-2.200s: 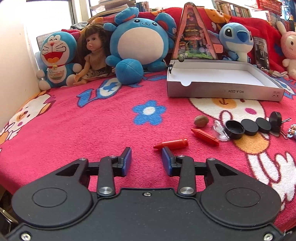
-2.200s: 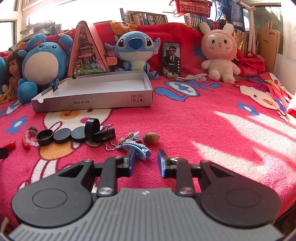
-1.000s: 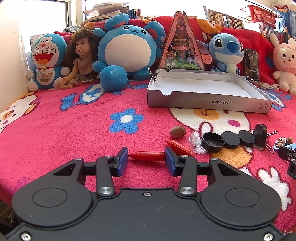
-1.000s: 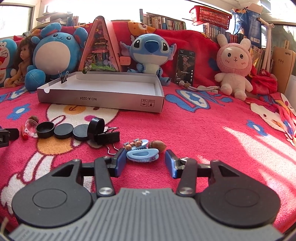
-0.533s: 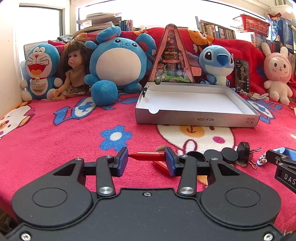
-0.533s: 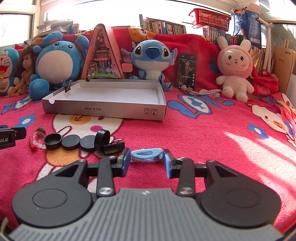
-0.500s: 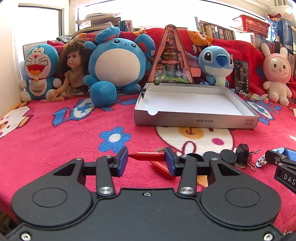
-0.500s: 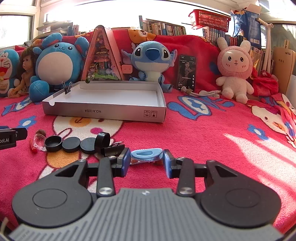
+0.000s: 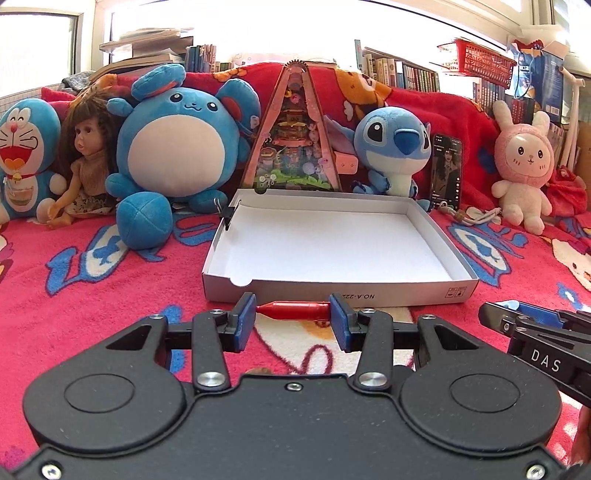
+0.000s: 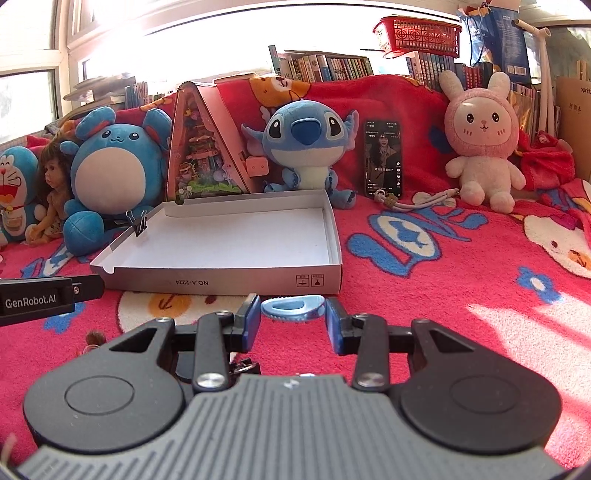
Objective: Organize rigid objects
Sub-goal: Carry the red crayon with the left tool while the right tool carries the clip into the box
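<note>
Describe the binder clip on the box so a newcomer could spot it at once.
Find the shallow white cardboard box in front of the plush toys. On its left wall, near the back corner, sits a small black binder clip with wire handles upright: the only thing attached to the box.

I face a bed spread with a red cartoon blanket (image 9: pixel 110 295), sunlit in patches at its right edge. Along its far edge a row of soft toys (image 10: pixel 306 147) and a doll (image 9: pixel 86 162) lean on a red throw (image 10: pixel 406 107). Behind the throw stand shelves of books (image 10: pixel 325 66), with a red basket (image 10: pixel 417 33) on top. Bright windows (image 9: pixel 37 48) fill the far left, washing the wall white. A cardboard box (image 10: pixel 572 122) stands at the far right.
</note>
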Demonstrator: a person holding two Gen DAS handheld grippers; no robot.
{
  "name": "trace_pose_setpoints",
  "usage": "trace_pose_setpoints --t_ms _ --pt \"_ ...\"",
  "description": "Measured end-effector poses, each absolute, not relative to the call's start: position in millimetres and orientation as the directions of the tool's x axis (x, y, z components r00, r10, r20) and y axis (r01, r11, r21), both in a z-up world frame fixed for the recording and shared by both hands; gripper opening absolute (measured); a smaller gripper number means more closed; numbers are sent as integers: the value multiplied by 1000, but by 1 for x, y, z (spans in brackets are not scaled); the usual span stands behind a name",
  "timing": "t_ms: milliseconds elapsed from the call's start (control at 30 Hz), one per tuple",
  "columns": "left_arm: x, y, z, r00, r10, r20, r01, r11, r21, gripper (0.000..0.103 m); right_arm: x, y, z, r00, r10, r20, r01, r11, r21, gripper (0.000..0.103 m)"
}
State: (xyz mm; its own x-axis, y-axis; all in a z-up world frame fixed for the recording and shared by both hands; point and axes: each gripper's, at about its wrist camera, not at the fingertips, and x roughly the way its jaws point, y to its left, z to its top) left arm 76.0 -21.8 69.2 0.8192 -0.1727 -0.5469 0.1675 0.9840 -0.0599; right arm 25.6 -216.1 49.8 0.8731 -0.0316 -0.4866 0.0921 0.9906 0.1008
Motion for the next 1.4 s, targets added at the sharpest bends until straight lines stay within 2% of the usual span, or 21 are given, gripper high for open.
trace_pose_setpoints --t_ms 233,533,867,1100,1400 --pt "111 -38 87 799 -194 -569 211 977 -36 41 58 -225 65 852 31 -523 48 989 138 45" --pt "173 -55 89 698 -237 -676 235 967 -97 41 111 -237 75 791 87 -605 32 983 183 45" --pt "257 -61 74 602 -170 -780 176 981 -78 41 181 -245 76 694 110 -712 58 977 207 45" --pt "295 -62 68 598 -151 -787 138 987 -85 41 227 -247 73 671 122 -731 94 964 247 45" --pt "335 -82 54 632 -96 -769 148 989 -2 42 273 -245 52 671 106 -734 93 970 225 45"
